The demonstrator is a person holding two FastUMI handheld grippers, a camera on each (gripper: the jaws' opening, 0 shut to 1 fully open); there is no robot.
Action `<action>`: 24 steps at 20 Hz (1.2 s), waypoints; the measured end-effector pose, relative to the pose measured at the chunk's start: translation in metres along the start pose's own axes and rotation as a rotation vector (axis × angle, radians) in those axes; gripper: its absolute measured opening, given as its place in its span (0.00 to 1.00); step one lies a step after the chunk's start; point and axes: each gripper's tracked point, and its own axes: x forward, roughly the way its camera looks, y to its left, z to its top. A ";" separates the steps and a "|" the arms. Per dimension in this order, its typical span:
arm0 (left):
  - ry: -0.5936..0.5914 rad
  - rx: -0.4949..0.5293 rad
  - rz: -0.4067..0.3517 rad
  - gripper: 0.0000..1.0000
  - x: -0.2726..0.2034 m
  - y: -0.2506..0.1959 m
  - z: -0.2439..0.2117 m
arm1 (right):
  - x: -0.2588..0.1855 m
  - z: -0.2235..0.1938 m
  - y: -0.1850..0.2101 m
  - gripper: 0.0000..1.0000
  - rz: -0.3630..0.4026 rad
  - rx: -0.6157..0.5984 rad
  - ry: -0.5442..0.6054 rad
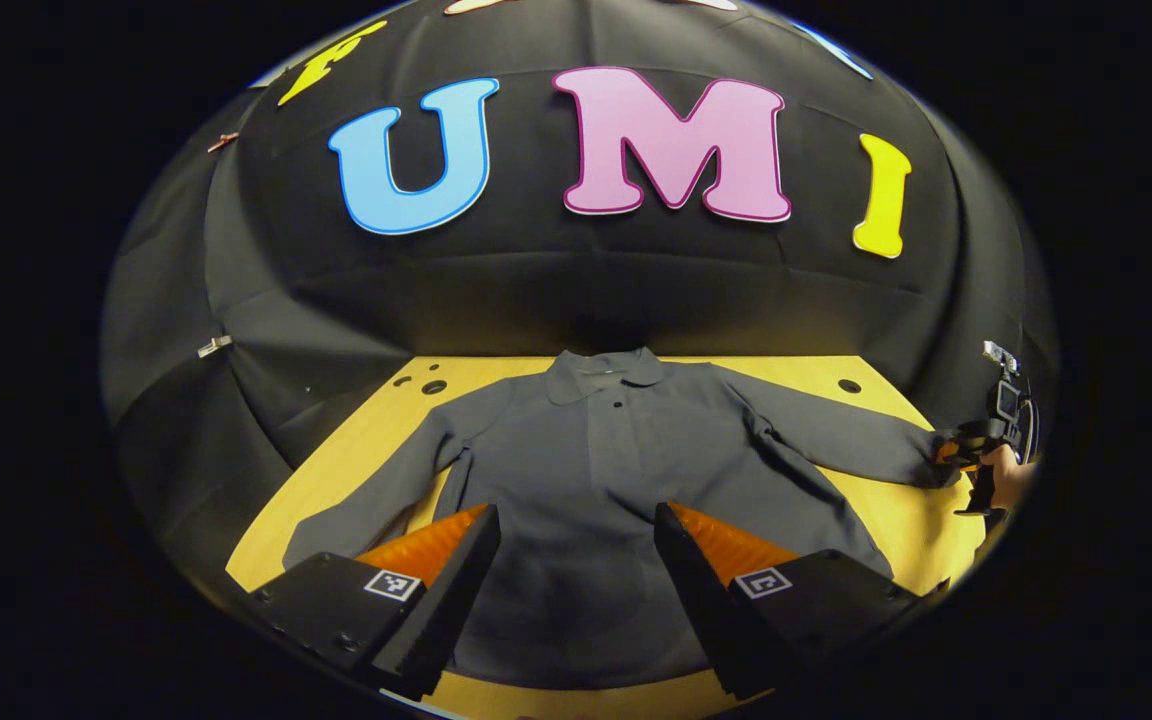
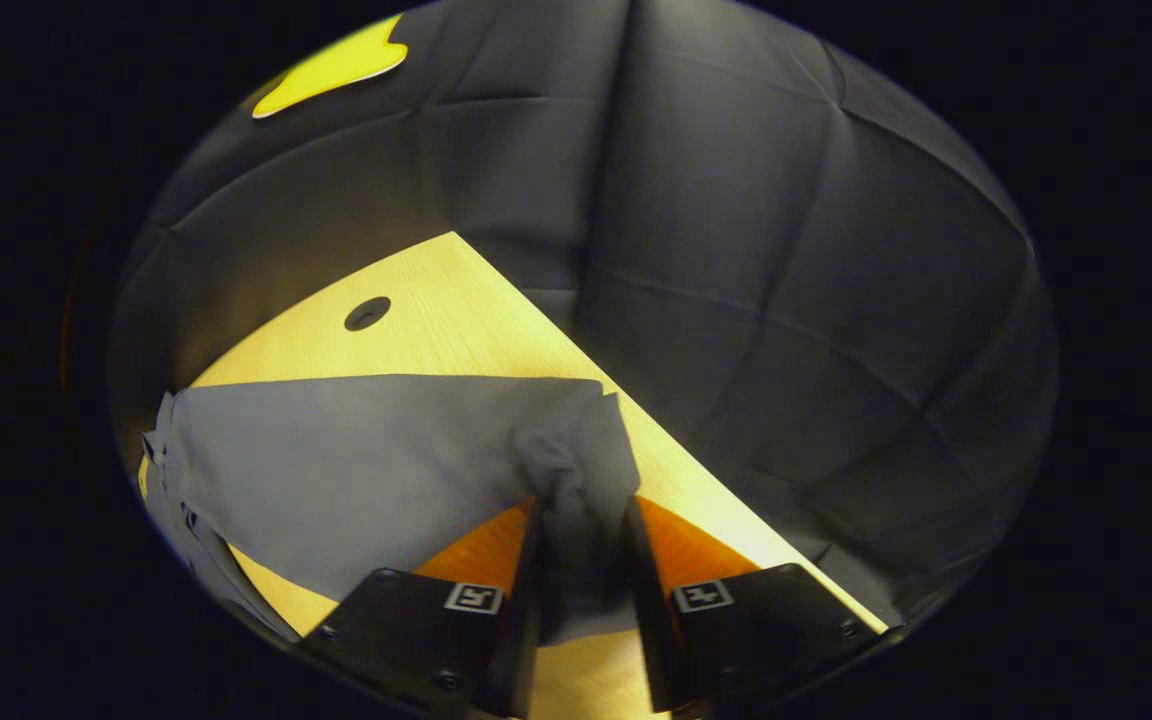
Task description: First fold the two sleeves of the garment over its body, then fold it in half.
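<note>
Two grippers work over one grey long-sleeved garment spread face up on the yellow wooden table, its collar toward the black booth wall and both sleeves stretched out to the sides. In the left gripper view, the left gripper hangs above the lower middle of the garment's body with its two black fingers spread wide apart, nothing between them, the grey cloth visible in the gap. The left sleeve lies flat, running toward the near left corner of the table. The right sleeve reaches out to the table's right edge, where the right gripper and the hand holding it meet the cuff. In the right gripper view, the right gripper has its fingers drawn close together on the cuff, and the cloth bunches up between them and lifts a little off the wood; the rest of the sleeve trails flat across the table to the left. Several dark round holes dot the table top near its far edge. No container stands on the table.
</note>
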 end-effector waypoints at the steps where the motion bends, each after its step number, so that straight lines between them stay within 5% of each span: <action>1: 0.004 -0.004 0.000 0.98 -0.001 -0.001 -0.002 | -0.002 0.004 0.009 0.45 0.034 -0.002 0.009; 3: 0.014 -0.017 0.001 0.98 -0.002 0.000 -0.004 | -0.001 0.003 0.014 0.17 0.051 -0.021 0.026; 6: 0.016 -0.041 0.010 0.98 -0.005 0.006 -0.005 | 0.000 0.006 0.028 0.06 0.117 -0.034 0.069; 15: -0.006 -0.058 0.060 0.98 -0.012 0.031 -0.009 | -0.028 0.029 0.044 0.05 0.162 -0.117 0.019; 24: 0.006 -0.094 0.110 0.98 -0.033 0.069 -0.028 | -0.132 0.084 0.102 0.05 0.307 -0.277 -0.138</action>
